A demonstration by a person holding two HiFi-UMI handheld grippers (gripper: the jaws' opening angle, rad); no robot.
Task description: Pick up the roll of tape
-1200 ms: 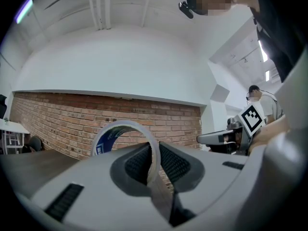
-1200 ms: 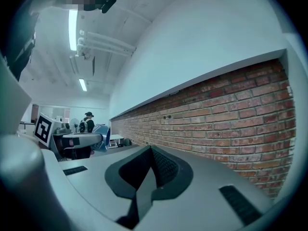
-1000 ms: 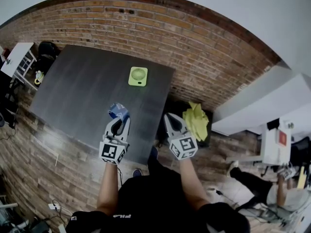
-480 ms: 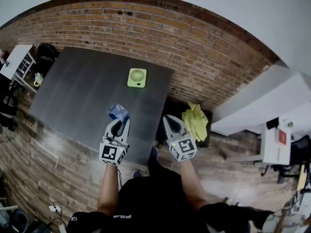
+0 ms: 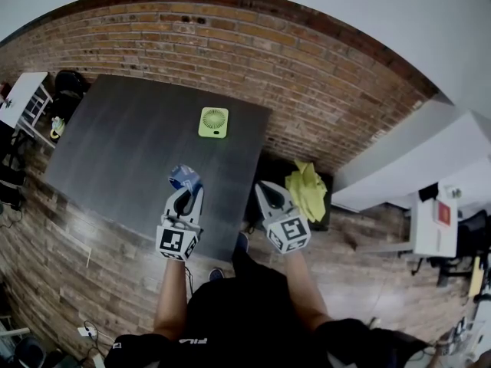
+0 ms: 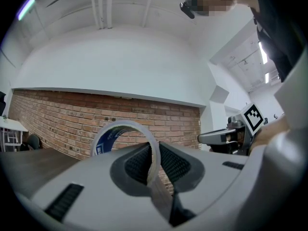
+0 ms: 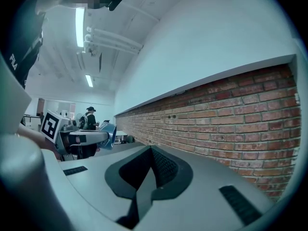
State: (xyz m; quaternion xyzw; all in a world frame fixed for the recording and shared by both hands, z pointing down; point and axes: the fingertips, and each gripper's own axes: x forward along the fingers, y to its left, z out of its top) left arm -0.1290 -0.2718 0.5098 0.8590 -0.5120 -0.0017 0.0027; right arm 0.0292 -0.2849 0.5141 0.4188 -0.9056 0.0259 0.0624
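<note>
Dark table [image 5: 115, 144] stands against a brick wall [image 5: 253, 44], and we hold both tools over its near edge. We see the roll of tape [image 6: 120, 129] in the left gripper [image 5: 186, 192]. The pads are nearly together, pinching one side of the ring's wall, and the rest of the loop sticks out ahead and to the left of the jaws. In the left gripper view the roll shows against the bricks with no tabletop touching it, so we judge it lifted clear of the surface. We call the pick-up essentially done; what is left, if anything, is holding it steady or carrying it off.

The roll is a thin ring with a whitish, slightly see-through outer band and a blue printed inner core. It stands on edge and looks light and stiff enough for this pinch.

The right gripper [image 5: 266, 194] sits just beside the left one, off the table's right edge, its jaws closed together with nothing between them. Farther back on the table lies a small green fan [image 5: 214, 122], well apart from the tape. A yellow cloth [image 5: 307, 188] lies on a dark low object to the right.
</note>
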